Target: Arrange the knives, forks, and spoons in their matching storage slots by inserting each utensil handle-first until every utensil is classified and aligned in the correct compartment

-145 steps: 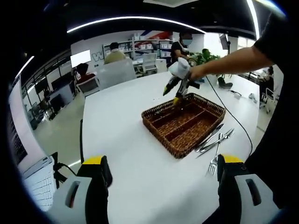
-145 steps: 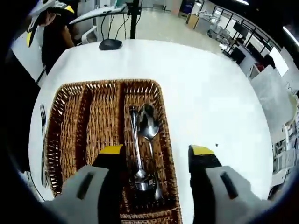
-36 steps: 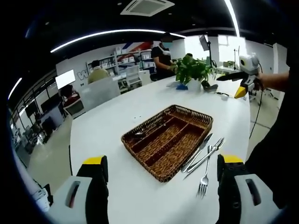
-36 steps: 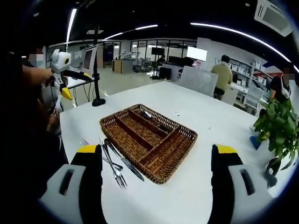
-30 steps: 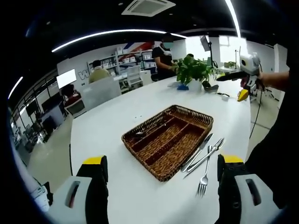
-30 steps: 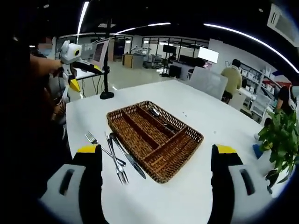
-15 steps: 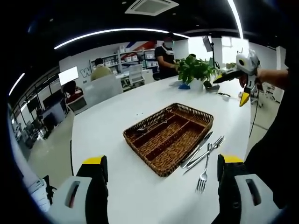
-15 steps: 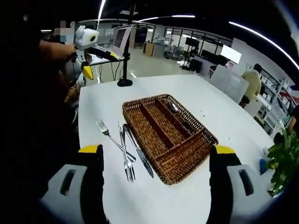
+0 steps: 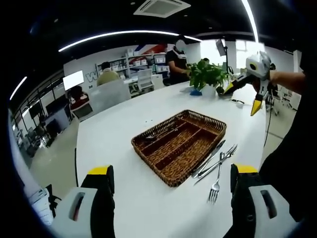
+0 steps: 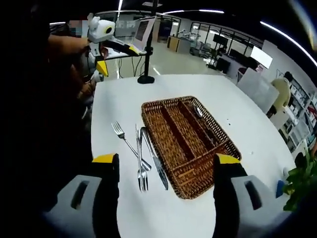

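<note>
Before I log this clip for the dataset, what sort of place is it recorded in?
Most likely an open-plan office or lab, not a kitchen. The wicker tray sits on a large white table, with a monitor and shelving along the far wall, and seated people at desks.

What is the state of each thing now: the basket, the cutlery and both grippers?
wicker basket: on the white table, upright, two compartments bare.
spoons: lying in the basket's far compartment.
knife: on the table beside the basket, not sorted.
forks: on the table next to the knife, not sorted.
left gripper: open, holding nothing.
right gripper: open, holding nothing.
</note>
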Action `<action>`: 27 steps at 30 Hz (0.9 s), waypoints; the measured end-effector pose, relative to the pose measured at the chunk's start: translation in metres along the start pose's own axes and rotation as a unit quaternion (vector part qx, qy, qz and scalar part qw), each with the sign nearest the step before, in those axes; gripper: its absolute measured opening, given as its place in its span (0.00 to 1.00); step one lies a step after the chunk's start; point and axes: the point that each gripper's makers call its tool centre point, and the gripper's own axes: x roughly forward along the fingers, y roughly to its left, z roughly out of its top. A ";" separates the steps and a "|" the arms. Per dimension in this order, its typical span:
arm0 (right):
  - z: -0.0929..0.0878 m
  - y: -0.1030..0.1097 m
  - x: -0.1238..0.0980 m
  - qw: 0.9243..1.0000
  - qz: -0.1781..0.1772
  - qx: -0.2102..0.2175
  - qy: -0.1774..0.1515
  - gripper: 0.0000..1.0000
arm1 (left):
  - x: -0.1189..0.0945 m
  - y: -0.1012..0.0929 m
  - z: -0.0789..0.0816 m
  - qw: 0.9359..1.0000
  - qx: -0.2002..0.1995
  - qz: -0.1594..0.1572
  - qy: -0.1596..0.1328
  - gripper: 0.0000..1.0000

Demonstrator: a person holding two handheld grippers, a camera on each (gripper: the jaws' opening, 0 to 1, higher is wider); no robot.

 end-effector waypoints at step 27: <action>-0.045 0.048 0.070 0.988 0.119 -0.036 0.093 0.38 | -0.006 -0.002 -0.008 1.000 0.001 -0.014 0.010 0.99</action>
